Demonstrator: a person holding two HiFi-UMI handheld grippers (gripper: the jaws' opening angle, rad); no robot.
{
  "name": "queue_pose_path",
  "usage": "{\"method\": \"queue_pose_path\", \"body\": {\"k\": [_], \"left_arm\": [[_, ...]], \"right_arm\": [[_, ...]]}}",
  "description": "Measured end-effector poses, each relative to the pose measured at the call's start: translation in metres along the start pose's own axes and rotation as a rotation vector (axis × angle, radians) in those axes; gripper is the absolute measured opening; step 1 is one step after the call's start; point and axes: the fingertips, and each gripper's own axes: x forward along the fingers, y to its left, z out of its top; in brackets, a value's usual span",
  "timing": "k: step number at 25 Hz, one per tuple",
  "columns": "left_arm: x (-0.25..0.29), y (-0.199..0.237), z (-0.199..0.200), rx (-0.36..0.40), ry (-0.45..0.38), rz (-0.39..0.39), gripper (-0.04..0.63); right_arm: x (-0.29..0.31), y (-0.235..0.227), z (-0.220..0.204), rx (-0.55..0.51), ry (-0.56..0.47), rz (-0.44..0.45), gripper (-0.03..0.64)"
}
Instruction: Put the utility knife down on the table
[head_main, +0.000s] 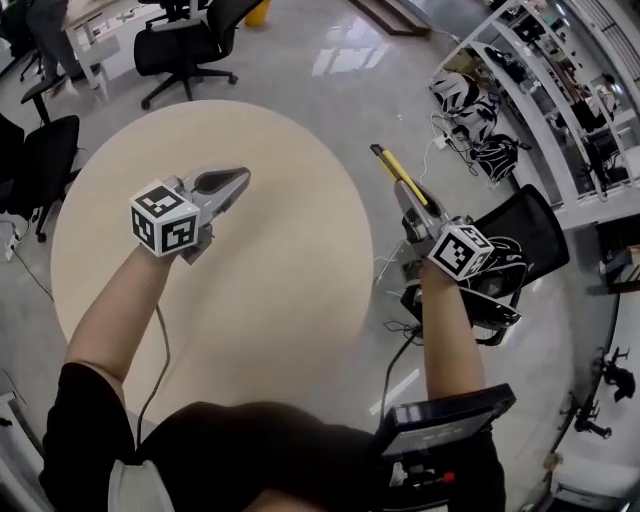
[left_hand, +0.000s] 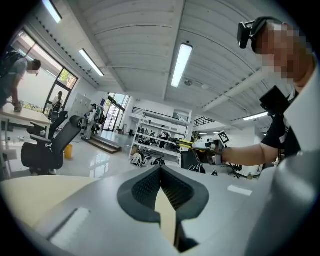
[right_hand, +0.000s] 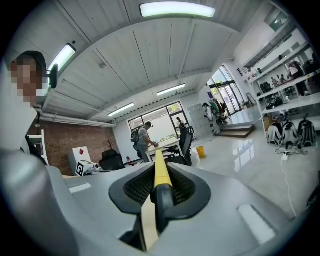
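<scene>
The utility knife (head_main: 392, 166) is yellow and black. My right gripper (head_main: 408, 194) is shut on it and holds it in the air just past the right edge of the round beige table (head_main: 300, 300). In the right gripper view the knife (right_hand: 160, 160) runs straight out between the pads of that gripper (right_hand: 159, 177). My left gripper (head_main: 240, 178) hovers over the table's left half, its jaws together with nothing between them. In the left gripper view its ribbed pads meet at the tips (left_hand: 160, 170), and the right gripper (left_hand: 212, 145) with the knife (left_hand: 187, 144) shows beyond.
Black office chairs (head_main: 185, 45) stand beyond the table's far edge, and another chair (head_main: 525, 235) stands by my right arm. Shelving (head_main: 560, 110) with bags (head_main: 470, 110) and cables lines the right side. A person (right_hand: 142, 136) stands at a distant desk.
</scene>
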Motion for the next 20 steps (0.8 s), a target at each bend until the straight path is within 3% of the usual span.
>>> {"method": "queue_pose_path", "body": {"k": [10,20], "left_arm": [[0.043,0.1,-0.06,-0.009,0.031,0.004,-0.002],[0.083,0.152,-0.092,-0.012,0.032,-0.004,-0.002]], "right_arm": [[0.149,-0.068,-0.089,0.165,0.101,-0.005,0.084],[0.226,-0.116,-0.146,0.243,0.181,-0.035,0.084]]}}
